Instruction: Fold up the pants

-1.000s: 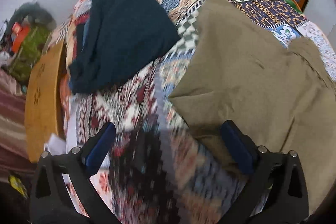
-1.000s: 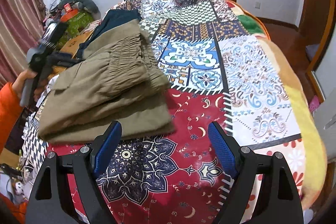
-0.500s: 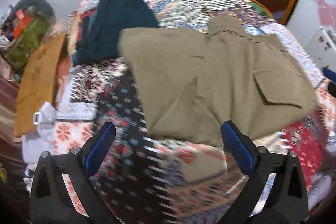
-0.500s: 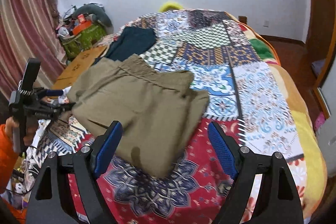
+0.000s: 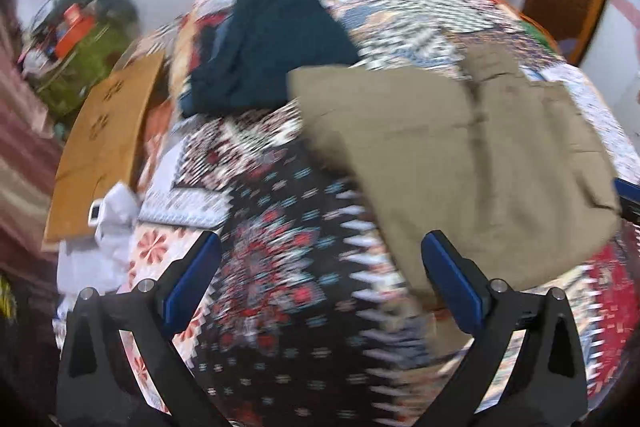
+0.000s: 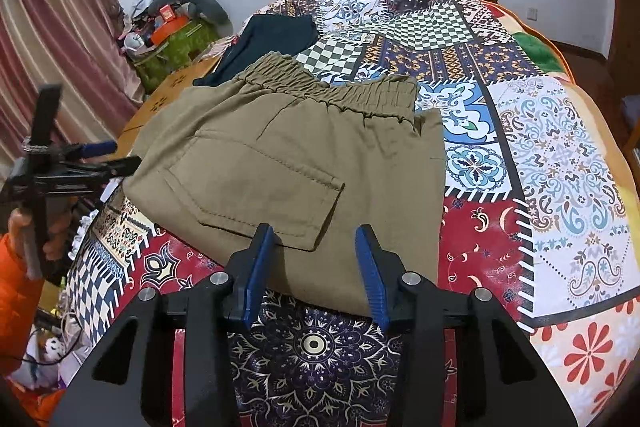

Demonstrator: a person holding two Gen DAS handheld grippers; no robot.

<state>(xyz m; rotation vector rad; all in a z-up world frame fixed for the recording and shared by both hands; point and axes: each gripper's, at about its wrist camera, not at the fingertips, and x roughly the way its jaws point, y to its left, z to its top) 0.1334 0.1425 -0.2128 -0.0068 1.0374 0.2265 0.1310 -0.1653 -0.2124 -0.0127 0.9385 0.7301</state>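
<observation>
The folded khaki pants (image 6: pixel 296 163) lie flat on the patchwork bedspread (image 6: pixel 560 155), elastic waistband at the far edge and a flapped cargo pocket (image 6: pixel 260 191) facing up near the front edge; behind them, partly tucked under the waistband side, lies a dark teal garment (image 6: pixel 272 39); the right gripper (image 6: pixel 316 267) hangs over the pants' near edge with its blue pads either side of the cloth's front margin, jaws closing, a gap between them and neither pad visibly pressing the fabric; the left gripper (image 5: pixel 320 275) stands wide open over the bedspread at the pants' left side, its right pad just over the cloth's edge, nothing between the jaws; in the right wrist view that same gripper shows at the left border, held by a hand (image 6: pixel 24 227) with an orange sleeve (image 6: pixel 12 287); a cardboard box (image 5: pixel 104 151) sits beside the bed, a green bag (image 6: pixel 176 47) beyond it, and striped curtains (image 6: pixel 60 27) hang at the left
</observation>
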